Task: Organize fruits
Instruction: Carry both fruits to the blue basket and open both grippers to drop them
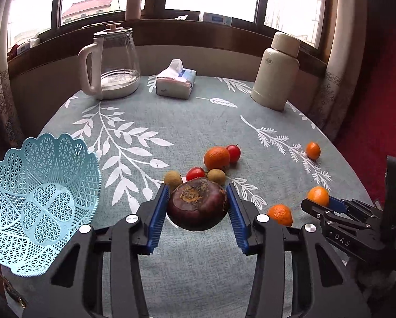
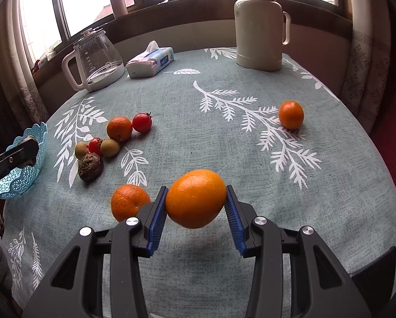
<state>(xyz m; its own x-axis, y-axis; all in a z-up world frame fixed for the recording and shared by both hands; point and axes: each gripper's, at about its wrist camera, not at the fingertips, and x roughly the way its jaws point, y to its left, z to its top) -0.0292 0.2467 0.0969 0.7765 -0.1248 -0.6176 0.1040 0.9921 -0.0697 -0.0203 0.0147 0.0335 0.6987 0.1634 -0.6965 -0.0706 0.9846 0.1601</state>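
The basket (image 1: 39, 206) at the left edge of the counter (image 1: 198, 122) is seen empty, so no fruit is judged sorted yet. The left hand-held gripper (image 1: 198, 206) is clamped on a mangosteen (image 1: 198, 205), and the right hand-held gripper (image 2: 196, 201) is clamped on an orange (image 2: 196, 198) that appears raised off the cloth. Left on the counter are three oranges (image 2: 129, 202) (image 2: 119, 128) (image 2: 291, 114), two tomatoes (image 2: 142, 122) (image 2: 95, 145), two longans (image 2: 110, 147) (image 2: 81, 150) and a second dark fruit (image 2: 90, 170); most of the task is judged outstanding.
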